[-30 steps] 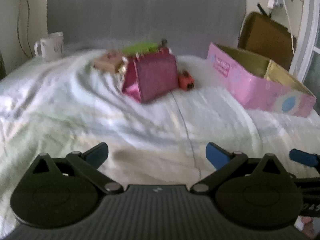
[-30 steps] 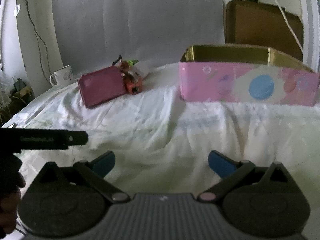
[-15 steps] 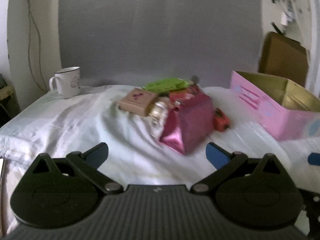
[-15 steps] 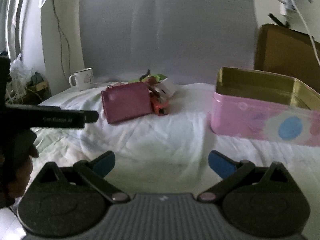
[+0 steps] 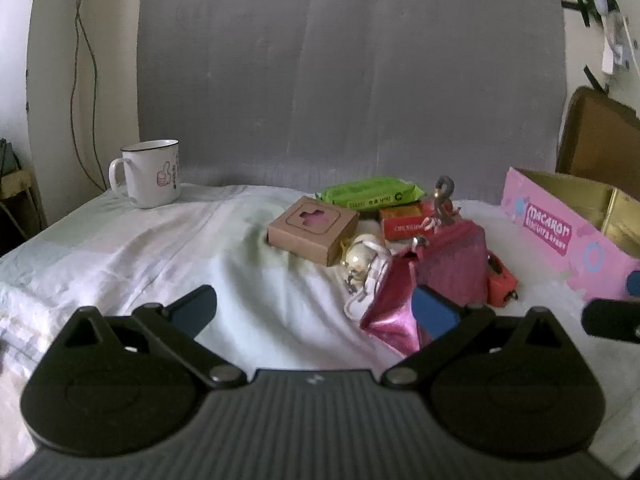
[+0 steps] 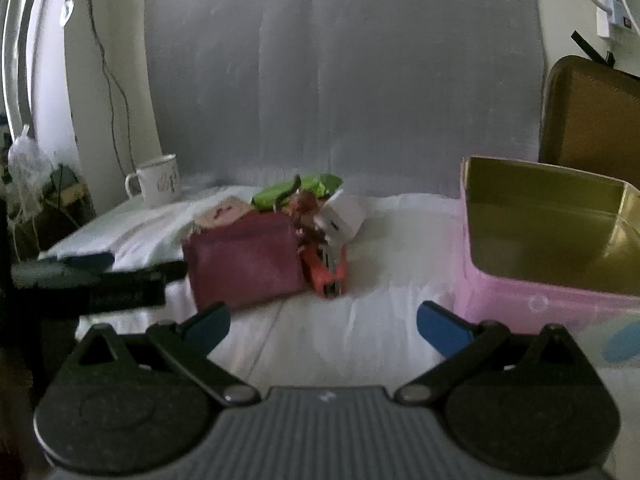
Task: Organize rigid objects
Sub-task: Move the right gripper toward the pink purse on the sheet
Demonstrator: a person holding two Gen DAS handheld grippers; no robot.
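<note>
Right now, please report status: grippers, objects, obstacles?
Left gripper open, empty. Right gripper open, empty. Pile untouched on sheet; tin empty. Pouch fronts the pile.

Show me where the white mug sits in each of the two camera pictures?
Left wrist view: the white mug stands far left, at the back edge of the bed.
Right wrist view: the same mug stands left of centre, blurred, behind the pile of things.
Shared landmark: the pink tin, on the right in both.
</note>
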